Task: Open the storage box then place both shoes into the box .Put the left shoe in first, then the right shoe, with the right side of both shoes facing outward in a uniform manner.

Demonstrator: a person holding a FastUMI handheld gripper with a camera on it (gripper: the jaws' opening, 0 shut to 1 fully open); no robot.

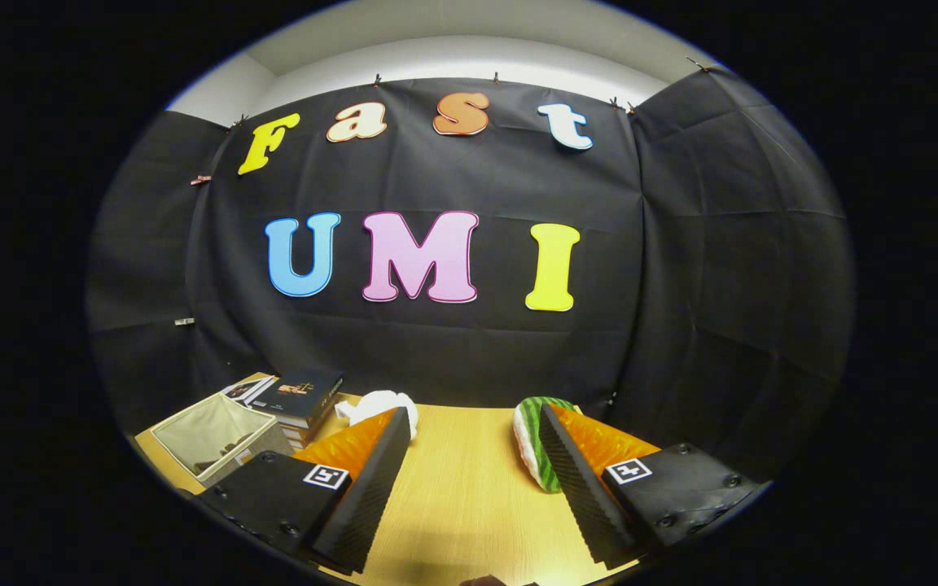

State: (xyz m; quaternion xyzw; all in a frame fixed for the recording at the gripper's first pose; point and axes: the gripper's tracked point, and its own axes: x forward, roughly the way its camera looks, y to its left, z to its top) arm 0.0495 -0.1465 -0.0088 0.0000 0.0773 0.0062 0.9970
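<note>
Gripper (469,480) held above a wooden table (461,488), its two fingers (371,488) spread wide apart with nothing between them but bare tabletop. The table serves as the reference surface for all items. At the table's far left corner stands the storage box (221,439), a pale fabric-lined container whose top is open and whose interior is visible; something small and dark lies inside, too indistinct to identify. Just behind and to the right of the box, a stack of books (302,399) rests on the table near the black cloth wall (453,350). Beyond the left finger, close to the table's far edge, lies a white shoe (387,407), partly hidden by that finger. Beyond the right finger, also on the table, lies a second shoe (534,448) with a green striped, watermelon-like pattern and a white edge; the finger covers part of it. Which shoe is the left and which the right cannot be told. Both shoes lie outside the box, well apart from each other, with the open fingers framing the bare stretch of table between them.
</note>
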